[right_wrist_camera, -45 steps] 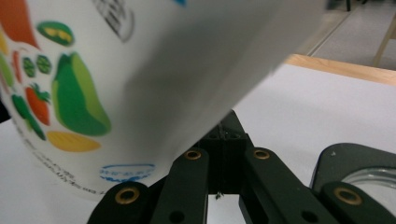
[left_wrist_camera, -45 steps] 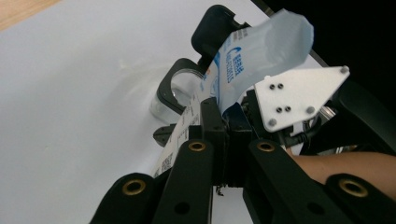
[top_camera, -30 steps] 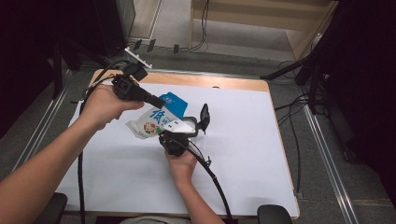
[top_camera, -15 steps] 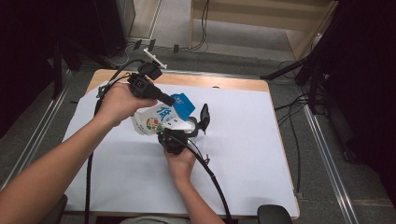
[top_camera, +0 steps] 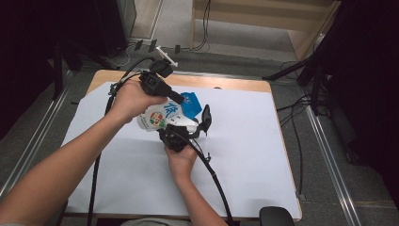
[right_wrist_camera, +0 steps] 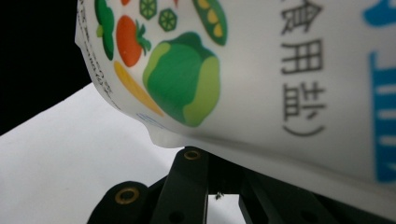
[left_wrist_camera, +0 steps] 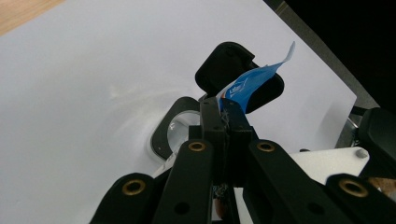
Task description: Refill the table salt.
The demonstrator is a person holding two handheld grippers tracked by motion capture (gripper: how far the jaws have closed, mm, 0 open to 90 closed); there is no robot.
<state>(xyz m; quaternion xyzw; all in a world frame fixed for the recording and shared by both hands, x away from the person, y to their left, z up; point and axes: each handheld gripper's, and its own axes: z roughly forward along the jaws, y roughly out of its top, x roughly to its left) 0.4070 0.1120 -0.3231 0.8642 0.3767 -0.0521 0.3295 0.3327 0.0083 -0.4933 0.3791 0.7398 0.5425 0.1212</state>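
- the left claw (top_camera: 181, 100) is clamped tight on the blue top edge of the pouch (top_camera: 162, 115).
- the right claw (top_camera: 186, 128) grips the pouch's lower part from below.
- the pouch hangs between both claws, above the white-covered bench (top_camera: 244, 141), near its middle.

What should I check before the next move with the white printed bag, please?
1. Left hand-held gripper shut on the blue top edge of the white plastic bag printed with vegetables: ok.
2. Right hand-held gripper grips the bag: cannot tell.
3. Bag lifted off the white paper sheet: cannot tell.
4. Sheet bare around the bag: ok.
5. Bag already torn open: cannot tell.
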